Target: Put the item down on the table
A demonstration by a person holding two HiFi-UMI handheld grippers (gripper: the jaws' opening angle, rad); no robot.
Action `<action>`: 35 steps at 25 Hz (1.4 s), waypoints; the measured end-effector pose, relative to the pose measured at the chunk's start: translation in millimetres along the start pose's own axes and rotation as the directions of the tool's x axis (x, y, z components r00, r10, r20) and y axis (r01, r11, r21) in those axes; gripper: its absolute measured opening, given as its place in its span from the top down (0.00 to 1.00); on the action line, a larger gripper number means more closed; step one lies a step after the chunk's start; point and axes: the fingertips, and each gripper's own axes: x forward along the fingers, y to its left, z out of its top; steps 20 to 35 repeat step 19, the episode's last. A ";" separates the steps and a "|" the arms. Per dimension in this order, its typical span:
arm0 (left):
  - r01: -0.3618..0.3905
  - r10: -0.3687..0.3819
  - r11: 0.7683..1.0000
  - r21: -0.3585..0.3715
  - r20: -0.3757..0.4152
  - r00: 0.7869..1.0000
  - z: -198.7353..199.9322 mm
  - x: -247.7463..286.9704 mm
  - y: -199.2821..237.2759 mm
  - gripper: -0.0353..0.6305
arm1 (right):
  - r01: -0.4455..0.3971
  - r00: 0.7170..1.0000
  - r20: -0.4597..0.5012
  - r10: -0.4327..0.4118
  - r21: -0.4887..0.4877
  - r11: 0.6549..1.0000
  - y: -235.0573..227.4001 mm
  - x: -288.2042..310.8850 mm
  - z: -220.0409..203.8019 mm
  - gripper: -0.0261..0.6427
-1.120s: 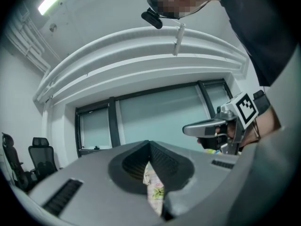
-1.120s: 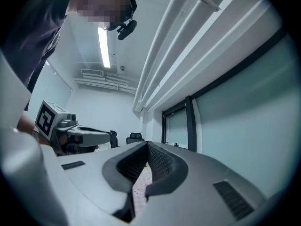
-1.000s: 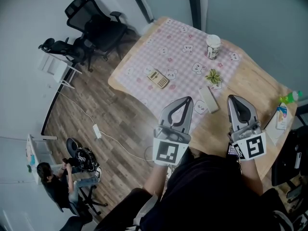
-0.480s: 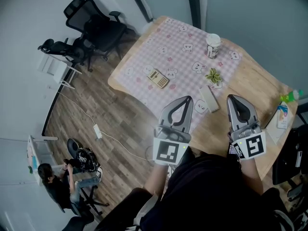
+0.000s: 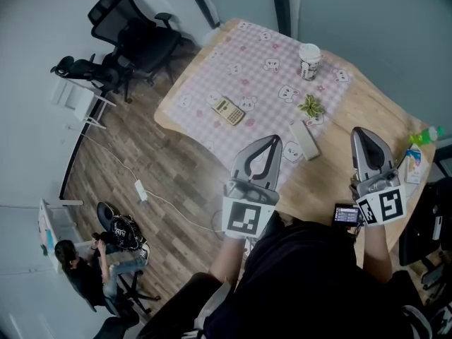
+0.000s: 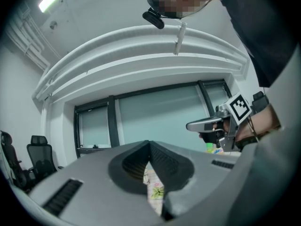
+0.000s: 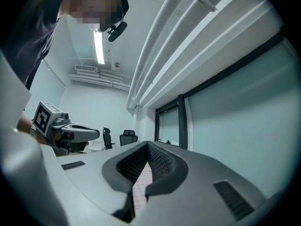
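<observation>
Looking down, I see my left hand-held gripper [image 5: 272, 143] and right hand-held gripper [image 5: 365, 134] both pressed together, empty, above the near edge of the desk [image 5: 367, 108]; a white bar [image 5: 304, 140] lies flat between them.

Grey hand-held grippers [image 5: 272, 141] [image 5: 364, 131], black clothing [image 5: 311, 281]

Wooden table [image 5: 367, 115] with checked cloth [image 5: 254, 83], calculator [image 5: 229, 110], cup [image 5: 308, 61], remote [image 5: 305, 140]
</observation>
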 end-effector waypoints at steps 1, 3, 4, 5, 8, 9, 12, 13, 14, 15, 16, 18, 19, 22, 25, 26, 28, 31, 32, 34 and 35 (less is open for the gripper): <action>0.009 -0.009 1.000 0.014 0.000 1.000 0.2 0.9 -1.6 0.95 | 0.002 1.000 -0.001 -0.002 0.003 1.000 -1.5 -1.6 -0.2 0.94; 0.026 -0.025 0.999 0.034 -0.005 1.000 -0.7 2.8 -4.8 0.95 | 0.006 1.000 -0.003 -0.006 0.003 1.000 -4.3 -3.8 -1.1 0.94; 0.030 -0.030 0.999 0.035 -0.008 1.000 -1.5 3.7 -6.2 0.95 | 0.008 1.000 -0.004 -0.008 0.003 1.000 -5.6 -4.7 -1.2 0.94; 0.033 -0.033 0.999 0.031 -0.010 0.999 -2.1 4.3 -7.4 0.95 | 0.010 1.000 -0.004 -0.010 0.004 1.000 -6.6 -5.3 -1.1 0.94; 0.037 -0.036 0.999 0.022 -0.010 0.999 -2.7 5.5 -9.1 0.95 | 0.012 1.000 -0.006 -0.012 0.008 1.000 -7.4 -5.8 -1.8 0.94; 0.038 -0.038 0.999 0.021 -0.008 0.999 -2.9 5.7 -9.1 0.95 | 0.011 1.000 -0.009 -0.010 0.008 1.000 -7.1 -5.4 -2.8 0.94; 0.026 -0.027 0.999 -0.030 -0.002 1.000 -3.8 5.4 -7.8 0.95 | 0.005 1.000 -0.025 -0.005 0.003 1.000 -5.1 -3.1 -5.8 0.94; 0.024 -0.024 0.999 -0.041 -0.002 1.000 -3.9 5.0 -7.5 0.95 | 0.003 1.000 -0.027 -0.003 0.002 1.000 -4.2 -2.4 -6.2 0.94; 0.026 -0.026 0.999 -0.039 -0.003 1.000 -3.6 4.8 -7.4 0.95 | 0.001 1.000 -0.028 -0.001 0.002 1.000 -3.5 -1.8 -6.0 0.94; 0.030 -0.030 0.999 -0.031 -0.004 1.000 -3.0 4.8 -7.7 0.95 | 0.000 1.000 -0.027 0.000 0.003 1.000 -3.2 -1.6 -5.5 0.94; 0.035 -0.035 0.999 -0.019 -0.004 0.999 -2.2 5.0 -8.2 0.95 | 0.000 1.000 -0.027 0.000 0.004 1.000 -3.1 -1.4 -4.9 0.94; 0.048 -0.048 0.999 0.009 -0.003 0.999 -0.7 5.5 -9.2 0.95 | -0.002 1.000 -0.026 0.002 0.006 1.000 -3.1 -0.9 -4.0 0.94; 0.055 -0.055 0.998 0.022 -0.003 0.998 0.0 5.8 -9.7 0.95 | -0.003 1.000 -0.026 0.003 0.008 1.000 -3.0 -0.6 -3.7 0.94; 0.055 -0.055 0.998 0.022 -0.003 0.998 0.0 5.8 -9.7 0.95 | -0.003 1.000 -0.026 0.003 0.008 1.000 -3.0 -0.6 -3.7 0.94; 0.055 -0.055 0.998 0.022 -0.003 0.998 0.0 5.8 -9.7 0.95 | -0.003 1.000 -0.026 0.003 0.008 1.000 -3.0 -0.6 -3.7 0.94; 0.055 -0.055 0.998 0.022 -0.003 0.998 0.0 5.8 -9.7 0.95 | -0.003 1.000 -0.026 0.003 0.008 1.000 -3.0 -0.6 -3.7 0.94; 0.055 -0.055 0.998 0.022 -0.003 0.998 0.0 5.8 -9.7 0.95 | -0.003 1.000 -0.026 0.003 0.008 1.000 -3.0 -0.6 -3.7 0.94; 0.055 -0.055 0.998 0.022 -0.003 0.998 0.0 5.8 -9.7 0.95 | -0.003 1.000 -0.026 0.003 0.008 1.000 -3.0 -0.6 -3.7 0.94; 0.055 -0.055 0.998 0.022 -0.003 0.998 0.0 5.8 -9.7 0.95 | -0.003 1.000 -0.026 0.003 0.008 1.000 -3.0 -0.6 -3.7 0.94; 0.055 -0.055 0.998 0.022 -0.003 0.998 0.0 5.8 -9.7 0.95 | -0.003 1.000 -0.026 0.003 0.008 1.000 -3.0 -0.6 -3.7 0.94; 0.055 -0.055 0.998 0.022 -0.003 0.998 0.0 5.8 -9.7 0.95 | -0.003 1.000 -0.026 0.003 0.008 1.000 -3.0 -0.6 -3.7 0.94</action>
